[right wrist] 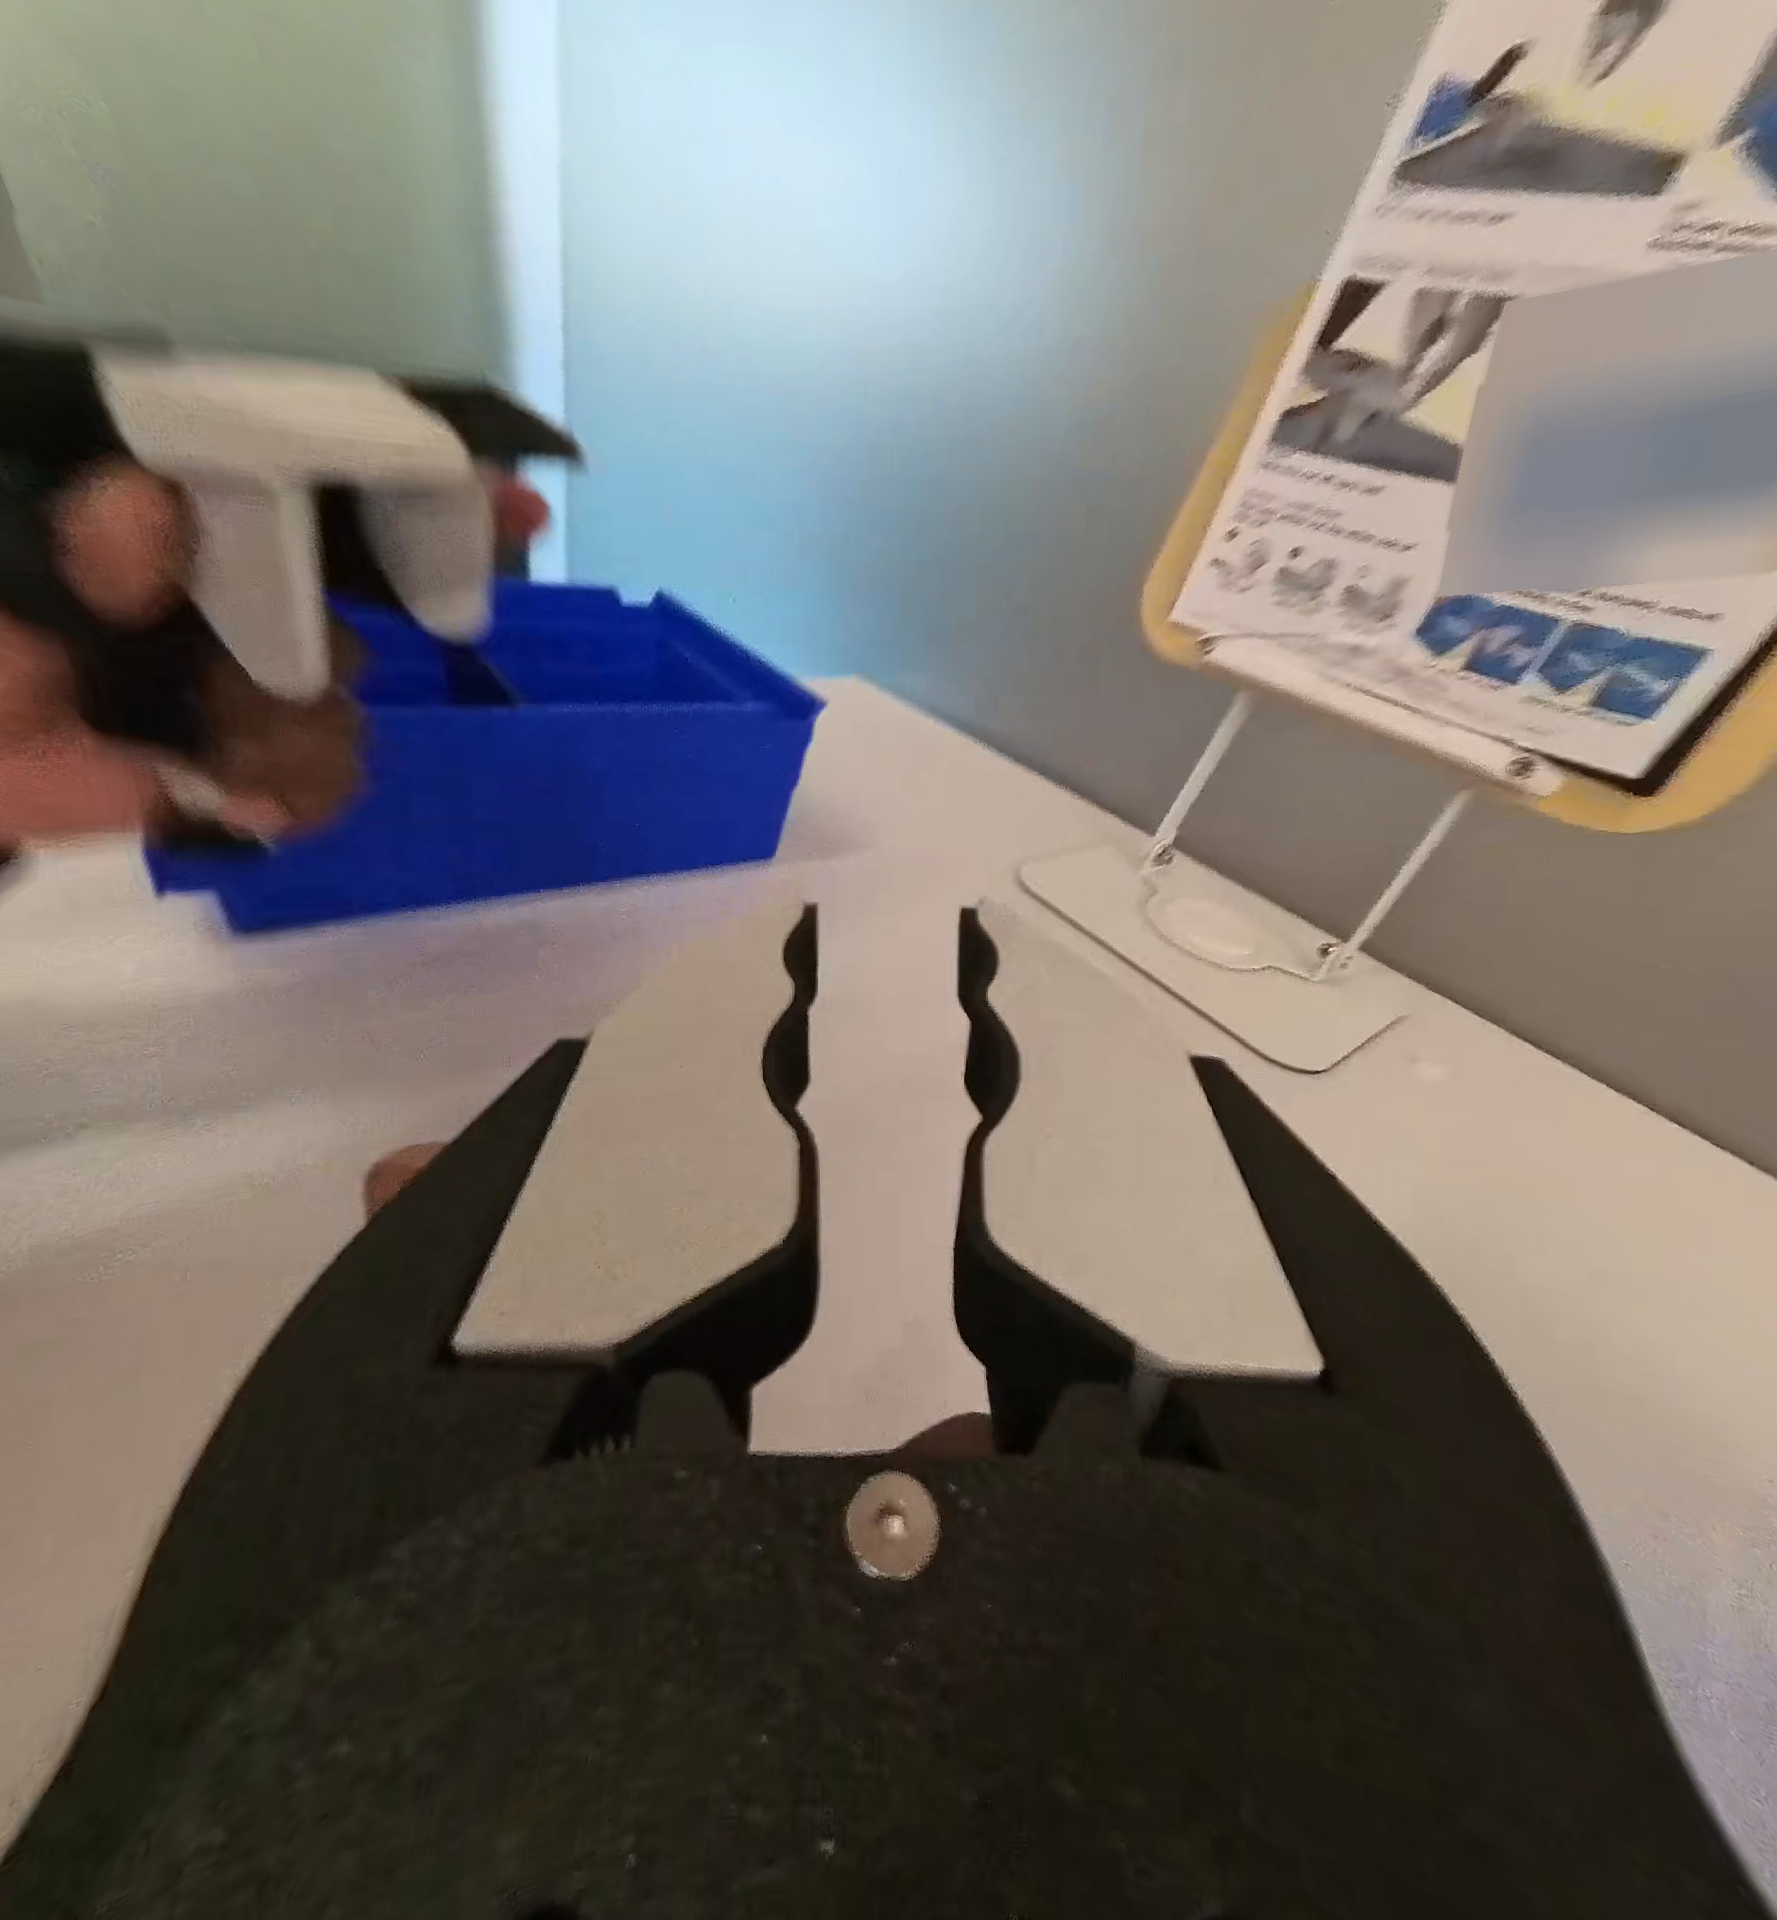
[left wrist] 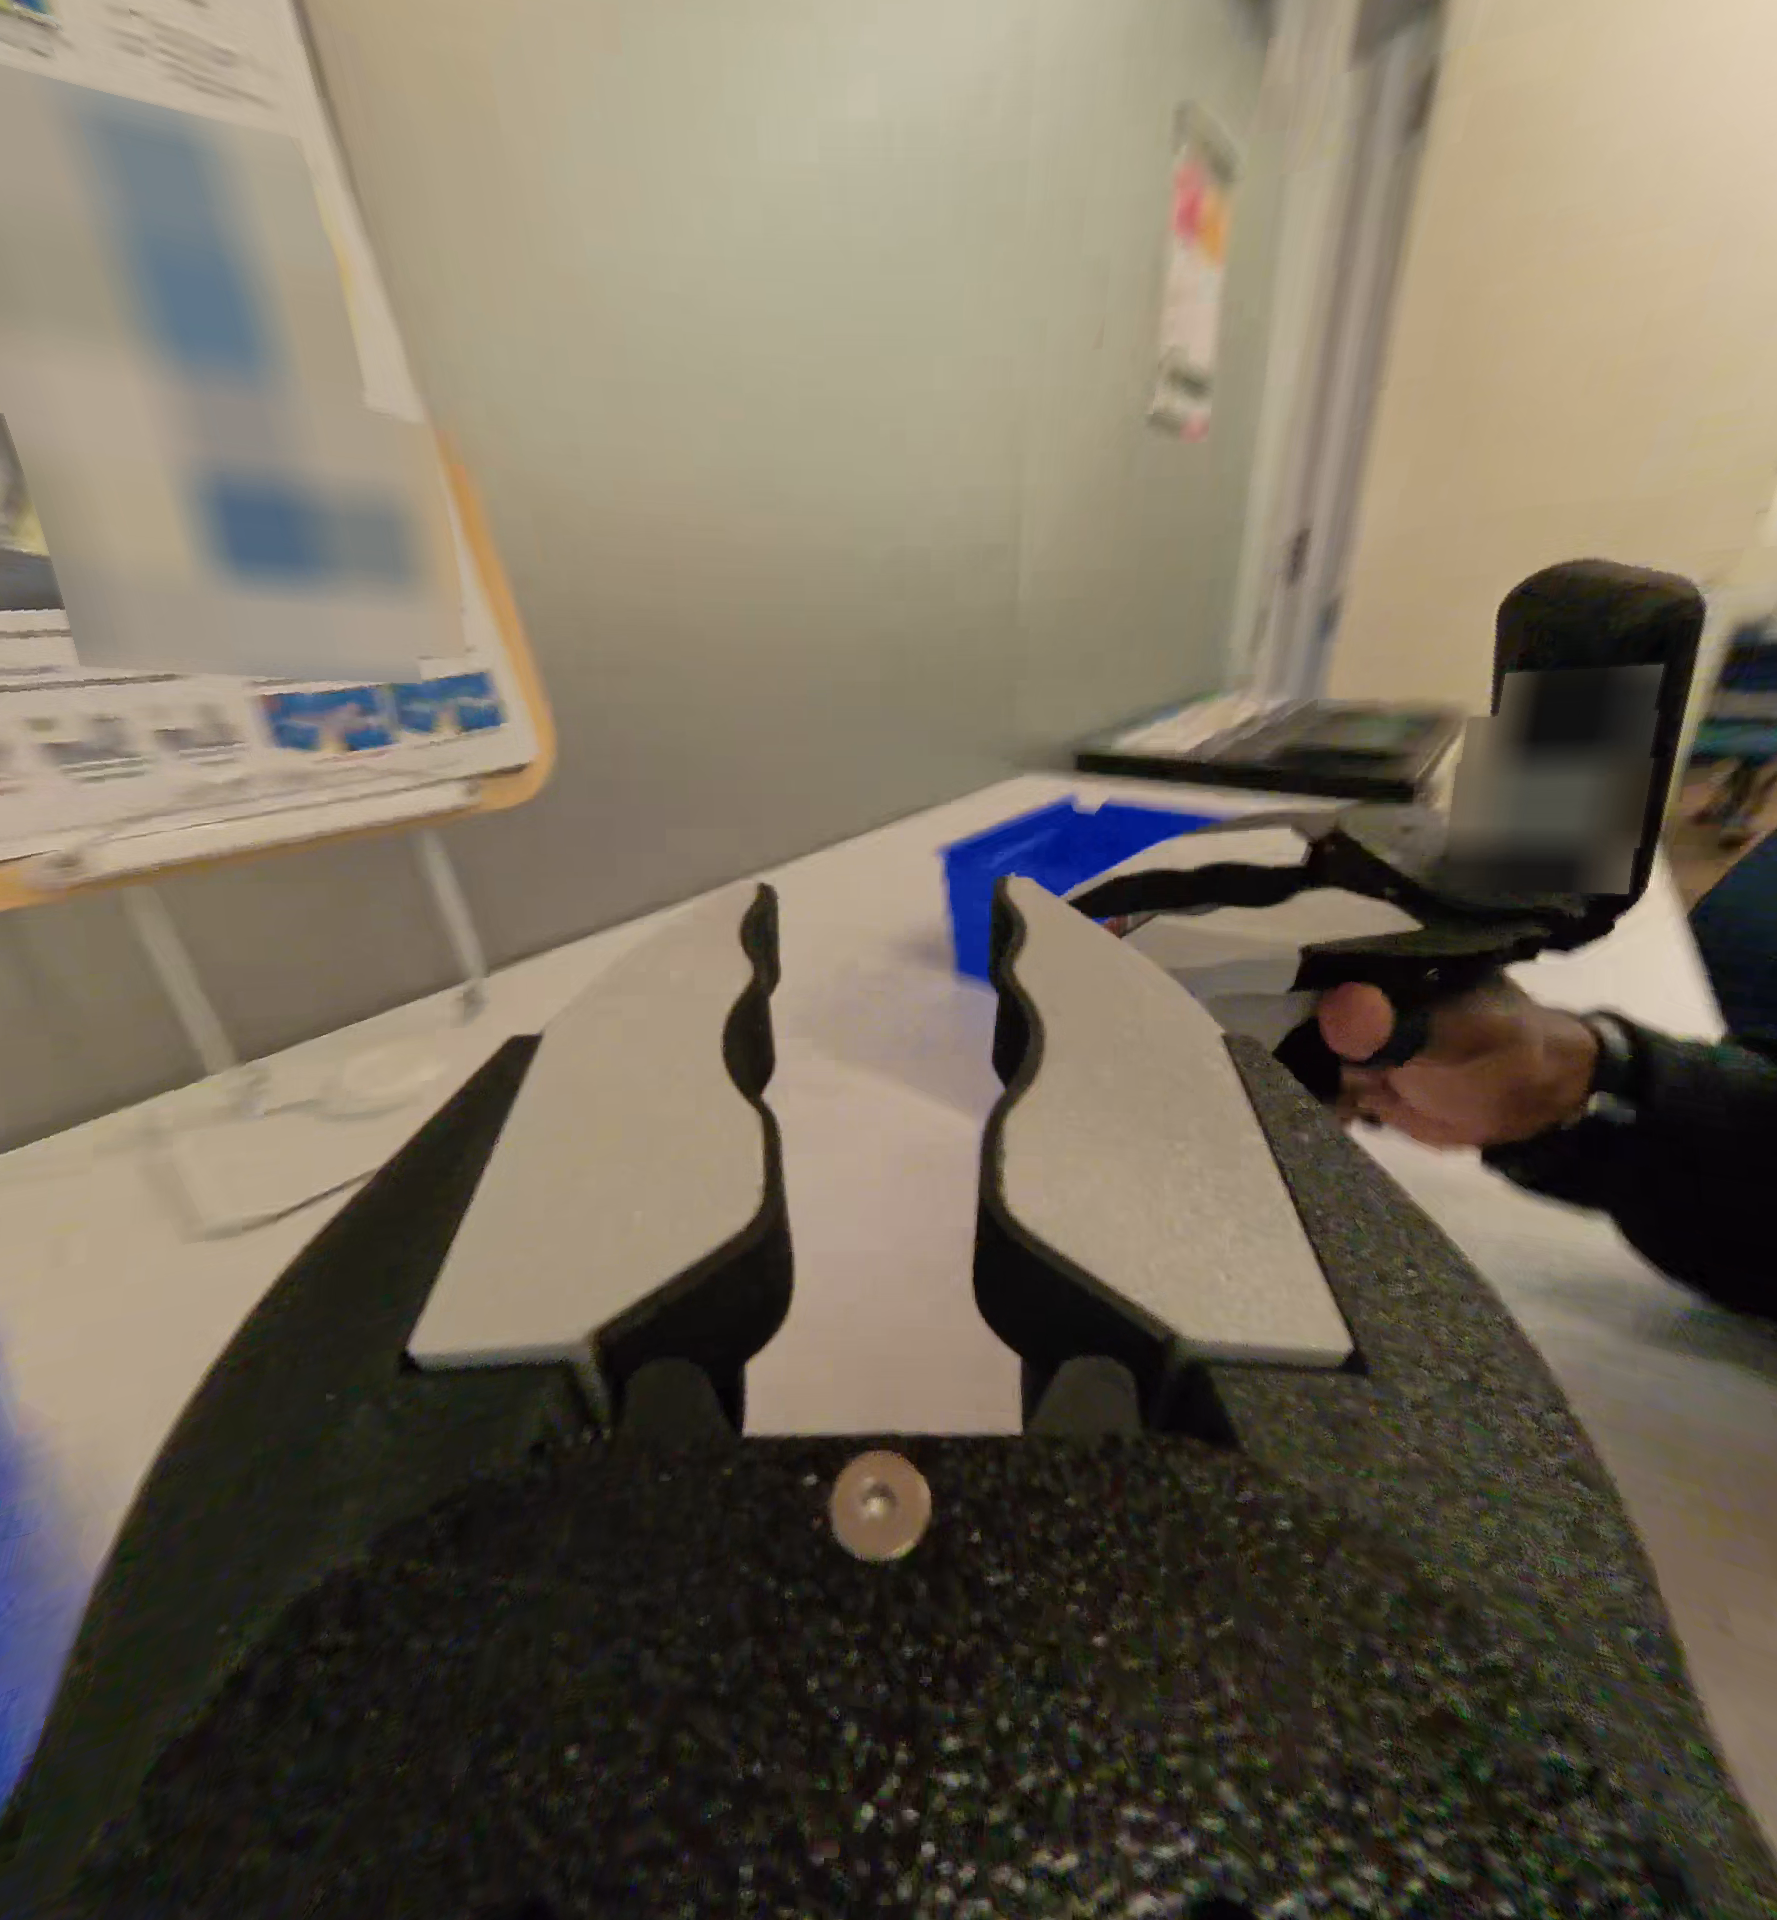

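you are holding the left hand-held gripper (left wrist: 879, 914) partly open on nothing, the right hand-held gripper (right wrist: 889, 925) narrower, also bare. the blue bin (right wrist: 572, 748) is sitting on the counter (right wrist: 1486, 1247) ahead-left of the right one; it looks rigid, light plastic, best gripped at its rim.

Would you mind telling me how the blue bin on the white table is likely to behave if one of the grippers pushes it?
The blue bin looks like rigid plastic with straight walls, so it should keep its shape. It sits low and wide, so tipping seems unlikely. On the smooth white table it would probably slide easily; its contents are not clear, so its weight is uncertain.
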Demonstrator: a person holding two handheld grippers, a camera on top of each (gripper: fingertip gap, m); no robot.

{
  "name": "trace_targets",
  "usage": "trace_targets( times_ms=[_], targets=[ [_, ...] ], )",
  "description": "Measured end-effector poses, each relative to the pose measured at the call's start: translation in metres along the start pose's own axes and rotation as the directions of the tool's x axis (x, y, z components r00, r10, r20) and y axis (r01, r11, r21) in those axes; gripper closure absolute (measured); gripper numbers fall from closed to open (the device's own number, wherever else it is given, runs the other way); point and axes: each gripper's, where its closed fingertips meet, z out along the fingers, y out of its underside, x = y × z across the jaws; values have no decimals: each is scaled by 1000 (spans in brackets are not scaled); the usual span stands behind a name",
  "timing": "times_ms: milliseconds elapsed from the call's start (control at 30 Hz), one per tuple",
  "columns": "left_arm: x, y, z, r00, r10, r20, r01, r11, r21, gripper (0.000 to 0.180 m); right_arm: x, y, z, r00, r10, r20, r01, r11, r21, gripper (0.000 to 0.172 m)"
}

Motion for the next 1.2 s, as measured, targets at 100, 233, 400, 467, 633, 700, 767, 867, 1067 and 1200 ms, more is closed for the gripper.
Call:
trace_targets(
  times_ms=[100,233,400,467,633,700,767,867,1067,1200],
  targets=[
    [-37,-2,-68,985,131,116,-90,949,-303,139,-14,19,12,997,-11,77,15,999,-48,147],
    [-105,27,-161,969,207,136,-46,689,-723,141,-22,39,23,992,12,127,-2,997,-77,148],
    [-140,99,-221,991,125,48,34,114,-993,141,-25,55,29,992,-37,124,52,991,-122,148],
    [-135,123,-223,999,32,-11,-11,-12,-1000,141,-25,60,27,991,-72,116,87,987,-134,149],
    [-115,155,-221,984,-143,-106,-122,-103,-987,139,-21,68,16,991,-81,108,95,987,-130,151],
    [-109,160,-217,978,-169,-125,-141,-90,-986,137,-16,70,14,993,-57,105,70,990,-124,152],
    [-108,164,-218,977,-171,-127,-146,-107,-983,137,-12,73,15,994,-27,111,40,992,-119,153],
    [-108,170,-221,977,-178,-119,-146,-148,-978,137,-11,79,17,992,-12,125,27,992,-126,153],
    [-116,175,-222,981,-159,-113,-145,-206,-968,137,-19,86,18,986,-84,148,106,983,-150,153],
    [-119,178,-223,979,-152,-134,-169,-249,-954,140,-24,87,18,980,-122,158,147,977,-155,153]
  ],
)
